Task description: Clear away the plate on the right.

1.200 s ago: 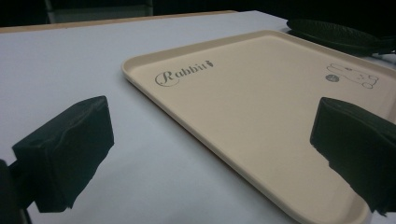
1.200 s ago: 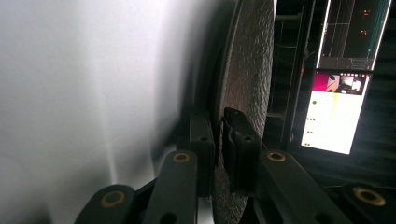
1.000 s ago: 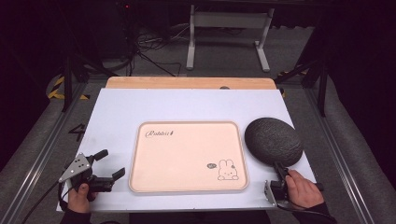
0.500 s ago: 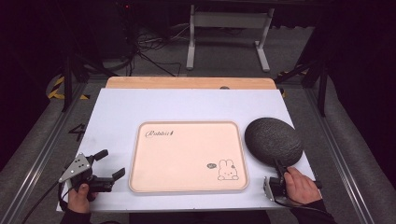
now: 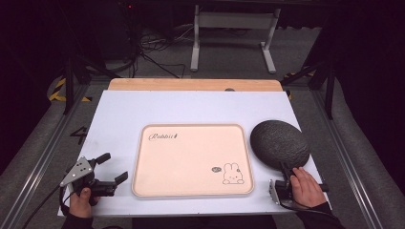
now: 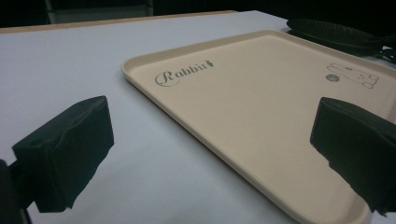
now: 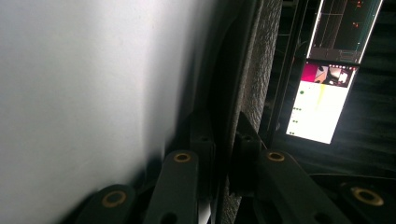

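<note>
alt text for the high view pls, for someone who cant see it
A person's right gripper is clamped on the near edge of a dark round plate lying just right of a beige rabbit tray on a white table. The left gripper rests open left of the tray.

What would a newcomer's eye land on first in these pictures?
First the cream tray with a rabbit drawing, lying in the middle of the white table. Next the dark round plate just right of the tray, its near rim pinched by the right gripper. The left gripper sits open at the tray's left edge, holding nothing.
</note>
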`<action>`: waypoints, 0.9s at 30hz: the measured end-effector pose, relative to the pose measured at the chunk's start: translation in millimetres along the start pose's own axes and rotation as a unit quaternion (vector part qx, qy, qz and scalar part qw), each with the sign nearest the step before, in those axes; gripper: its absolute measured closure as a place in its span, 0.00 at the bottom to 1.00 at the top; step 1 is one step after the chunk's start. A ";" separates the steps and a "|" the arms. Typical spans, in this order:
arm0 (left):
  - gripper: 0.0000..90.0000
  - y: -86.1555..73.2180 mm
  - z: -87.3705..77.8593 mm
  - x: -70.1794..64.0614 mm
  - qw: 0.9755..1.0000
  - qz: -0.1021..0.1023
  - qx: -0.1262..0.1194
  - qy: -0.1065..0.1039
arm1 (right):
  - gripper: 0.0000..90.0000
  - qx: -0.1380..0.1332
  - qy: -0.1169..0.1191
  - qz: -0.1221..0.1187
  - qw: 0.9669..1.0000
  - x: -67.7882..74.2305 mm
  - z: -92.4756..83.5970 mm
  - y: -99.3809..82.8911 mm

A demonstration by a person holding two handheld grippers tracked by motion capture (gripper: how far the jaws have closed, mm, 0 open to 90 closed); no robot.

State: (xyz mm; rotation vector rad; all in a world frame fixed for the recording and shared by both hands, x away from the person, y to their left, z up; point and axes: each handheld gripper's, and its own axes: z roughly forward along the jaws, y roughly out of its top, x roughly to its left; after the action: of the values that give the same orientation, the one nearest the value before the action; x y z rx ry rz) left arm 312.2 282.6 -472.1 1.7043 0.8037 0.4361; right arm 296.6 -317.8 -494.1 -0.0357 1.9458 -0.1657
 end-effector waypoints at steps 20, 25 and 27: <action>0.00 0.0 -0.1 0.0 1.000 0.000 0.000 0.001 | 0.95 0.033 -0.011 0.023 0.999 -2.9 0.9 3.1; 0.00 -0.1 -0.2 -0.1 1.000 0.001 -0.001 0.000 | 0.95 0.027 -0.006 0.029 0.999 -4.9 0.1 5.1; 0.00 -0.2 -0.2 -0.2 1.000 0.001 -0.001 0.001 | 0.95 0.030 -0.002 0.042 0.999 -7.1 0.6 4.9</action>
State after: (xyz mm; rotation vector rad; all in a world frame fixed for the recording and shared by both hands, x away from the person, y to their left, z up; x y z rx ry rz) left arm 311.8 282.6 -472.2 1.7022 0.8027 0.4392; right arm 300.0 -312.3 -488.5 0.0841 1.9329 -0.1674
